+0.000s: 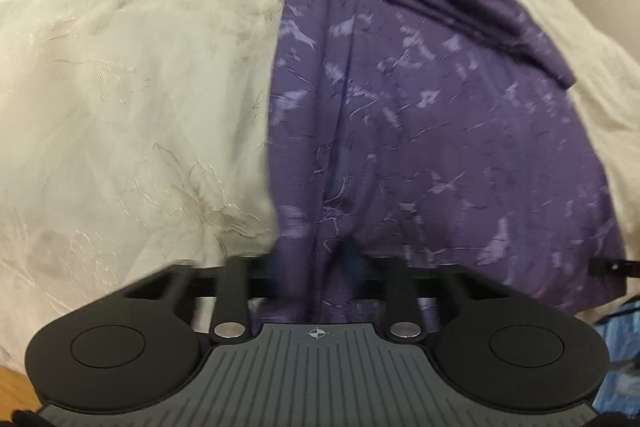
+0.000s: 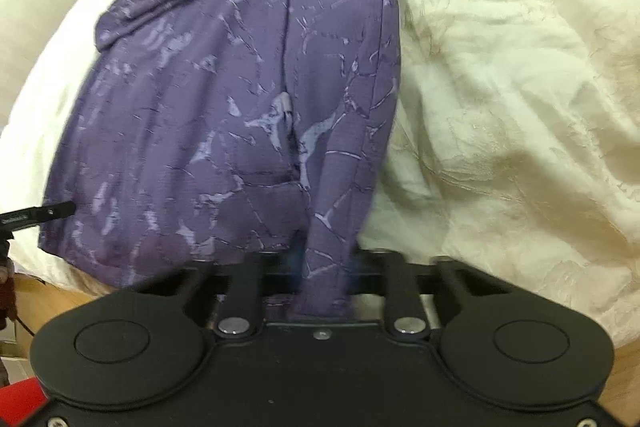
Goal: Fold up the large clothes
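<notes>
The purple patterned garment lay lengthwise on a bed covered by a cream embroidered bedspread, running from the near edge at six o'clock up toward twelve. It already looked narrowed into a long strip, with straight side edges and a bunched, pleated mass at its far end toward one o'clock in the left view — so, as a judgement, at least one lengthwise fold seemed done, though I could not tell how many layers lay there.

The left tool had its jaws drawn close together and clamped on the near hem of the garment; cloth rose in a ridge between them. The right tool was likewise clamped on the same near hem, a pinched fold of purple fabric standing up in its narrow gap. Both held the end nearest the person, one at each near corner — the tip of the other tool showed at the frame edge in each view, around three o'clock in the left and nine o'clock in the right.

What appeared left: carrying the gripped hem toward twelve o'clock to lay it over the far end, then perhaps one more fold and a smoothing of the rumpled top. The task looked roughly midway, no further.
</notes>
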Demonstrator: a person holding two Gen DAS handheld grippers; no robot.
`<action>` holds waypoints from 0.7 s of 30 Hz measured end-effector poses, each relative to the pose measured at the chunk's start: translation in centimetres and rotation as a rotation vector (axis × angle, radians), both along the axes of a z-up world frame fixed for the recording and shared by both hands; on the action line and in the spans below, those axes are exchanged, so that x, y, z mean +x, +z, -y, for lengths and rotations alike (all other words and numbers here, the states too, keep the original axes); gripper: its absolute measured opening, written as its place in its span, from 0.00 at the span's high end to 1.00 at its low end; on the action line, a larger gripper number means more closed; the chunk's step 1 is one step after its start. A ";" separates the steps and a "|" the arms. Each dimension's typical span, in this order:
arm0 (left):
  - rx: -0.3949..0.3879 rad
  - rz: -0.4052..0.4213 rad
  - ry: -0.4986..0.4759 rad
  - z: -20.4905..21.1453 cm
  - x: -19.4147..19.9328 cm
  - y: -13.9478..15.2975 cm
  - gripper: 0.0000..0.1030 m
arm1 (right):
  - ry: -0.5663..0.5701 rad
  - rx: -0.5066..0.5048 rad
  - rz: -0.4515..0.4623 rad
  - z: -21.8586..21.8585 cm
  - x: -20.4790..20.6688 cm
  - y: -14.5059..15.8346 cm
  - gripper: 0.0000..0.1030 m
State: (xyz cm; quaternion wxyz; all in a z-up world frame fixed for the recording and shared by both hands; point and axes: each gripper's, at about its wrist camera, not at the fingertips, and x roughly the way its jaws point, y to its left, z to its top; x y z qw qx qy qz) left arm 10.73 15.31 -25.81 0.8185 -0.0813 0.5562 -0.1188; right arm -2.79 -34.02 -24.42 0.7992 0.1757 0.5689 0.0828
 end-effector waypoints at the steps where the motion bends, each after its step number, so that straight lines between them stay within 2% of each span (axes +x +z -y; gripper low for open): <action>1: -0.024 0.005 0.011 -0.2 -0.2 0.3 0.84 | -0.003 0.026 0.017 0.3 -0.2 0.5 0.81; 3: -0.091 0.012 0.051 -1.0 -0.4 1.2 0.86 | -0.024 0.095 0.040 1.0 -0.5 1.4 0.81; 7: -0.237 0.057 0.123 -2.3 -0.8 3.9 0.87 | -0.055 0.173 0.116 2.2 -0.7 3.9 0.83; 12: -0.369 0.120 0.199 -3.4 0.0 6.9 0.87 | -0.159 0.267 0.223 4.2 0.3 7.3 0.84; 13: -0.388 0.137 0.217 -3.5 0.5 7.4 0.92 | -0.181 0.281 0.240 4.4 0.7 7.9 0.84; 17: -0.458 0.204 0.285 -4.7 3.0 9.5 0.93 | -0.264 0.309 0.307 4.7 3.1 9.9 0.84; 21: -0.484 0.243 0.278 -5.0 6.6 10.5 0.93 | -0.338 0.323 0.354 5.4 5.8 11.1 0.84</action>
